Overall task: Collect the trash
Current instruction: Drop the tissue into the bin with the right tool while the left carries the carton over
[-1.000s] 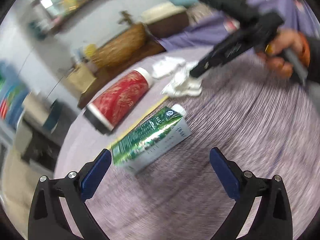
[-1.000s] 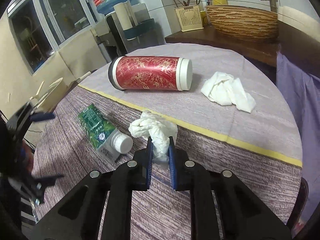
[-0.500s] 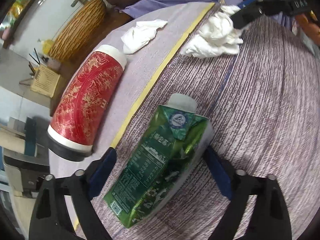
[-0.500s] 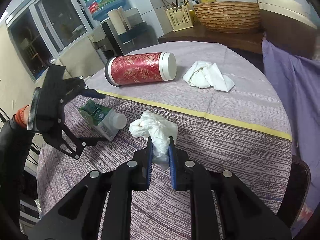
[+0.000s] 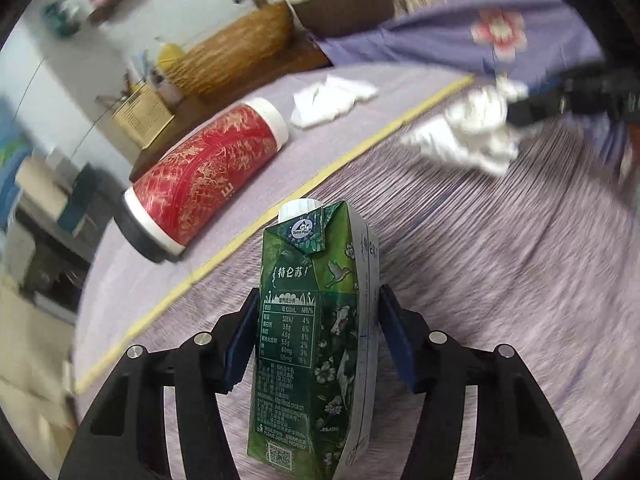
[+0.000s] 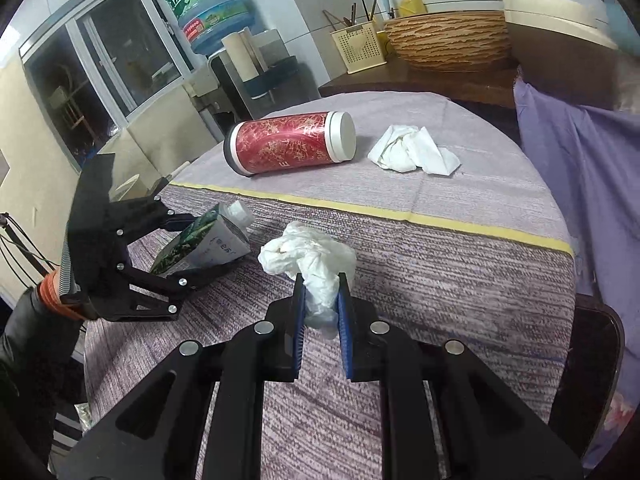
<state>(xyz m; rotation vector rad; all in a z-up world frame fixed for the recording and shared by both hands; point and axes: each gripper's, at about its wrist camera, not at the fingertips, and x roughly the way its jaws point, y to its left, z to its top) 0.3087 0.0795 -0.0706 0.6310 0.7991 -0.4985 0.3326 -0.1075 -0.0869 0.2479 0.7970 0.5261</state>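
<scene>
Left gripper (image 5: pixel 316 344), jaws just closing, is pinching green milk carton (image 5: pixel 312 344) btwn its pads while right gripper (image 6: pixel 320 312) is clamping crumpled tissue (image 6: pixel 310 256); next, prob. lifting both w/o crushing.

Carton (image 5: pixel 316 332) before canister (image 5: pixel 208 184) – tissue (image 5: pixel 332 100) beside canister (all on table (image 5: pixel 500 280)).
</scene>
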